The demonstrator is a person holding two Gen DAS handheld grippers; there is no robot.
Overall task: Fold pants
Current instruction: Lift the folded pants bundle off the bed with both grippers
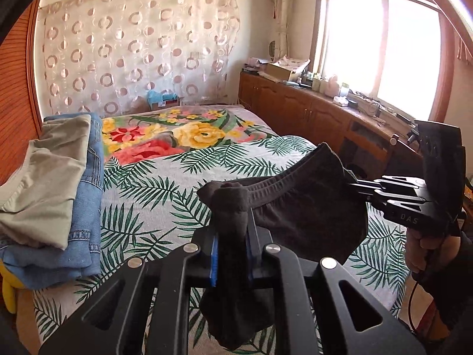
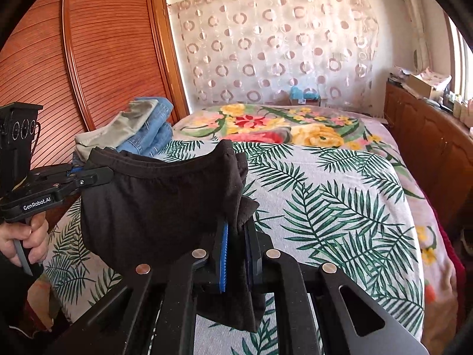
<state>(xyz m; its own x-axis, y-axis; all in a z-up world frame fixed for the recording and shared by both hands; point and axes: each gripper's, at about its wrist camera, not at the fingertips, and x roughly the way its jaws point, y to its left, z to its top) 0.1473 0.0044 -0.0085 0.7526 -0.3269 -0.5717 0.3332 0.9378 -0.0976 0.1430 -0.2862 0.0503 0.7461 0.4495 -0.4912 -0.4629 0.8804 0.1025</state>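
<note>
Holding the dark pants (image 1: 310, 207) aloft, we keep left gripper (image 1: 232, 207) and right gripper (image 2: 236, 222) clamped on its waistband; next, lower it flat onto the bed (image 2: 340, 192) at frame centre.

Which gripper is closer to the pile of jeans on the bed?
Left. The left gripper holds the dark pants right beside the pile of jeans; the right gripper holds their other end, farther away.

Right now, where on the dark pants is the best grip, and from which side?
The waistband ends of the dark pants, taken from the near side, as left gripper and right gripper do. The elastic edge spans between them, letting the cloth hang.
</note>
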